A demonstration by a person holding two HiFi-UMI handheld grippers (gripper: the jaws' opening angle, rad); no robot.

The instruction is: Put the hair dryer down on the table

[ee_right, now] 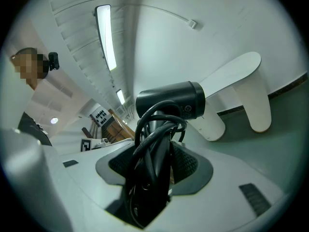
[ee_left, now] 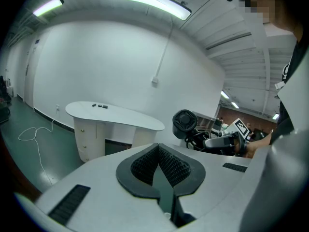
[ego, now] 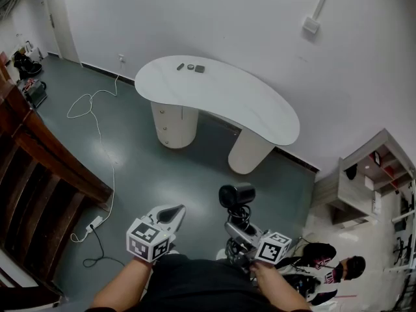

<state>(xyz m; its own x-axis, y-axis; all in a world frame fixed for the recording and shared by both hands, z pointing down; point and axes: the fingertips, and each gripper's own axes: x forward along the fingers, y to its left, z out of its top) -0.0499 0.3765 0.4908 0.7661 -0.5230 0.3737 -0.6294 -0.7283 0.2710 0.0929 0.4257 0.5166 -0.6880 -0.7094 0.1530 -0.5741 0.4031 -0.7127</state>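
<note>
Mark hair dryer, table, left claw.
hair dryer (ego: 236,195), head view, black barrel.
table (ego: 227,99), head view, bare white top.
left claw (ee_left: 158,148), left gripper view, where its tips meet.

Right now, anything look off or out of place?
Nothing damaged or spilled. Two notes: the hair dryer in the right gripper has its cord bunched in loose loops round the handle, and a white cable snakes loose across the floor left of the table.

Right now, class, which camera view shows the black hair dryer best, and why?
The right gripper view: the black hair dryer fills the middle, its handle and wound cord gripped in the right tongs. The head view shows it small, from above; the left gripper view shows mostly its round grille end.
</note>
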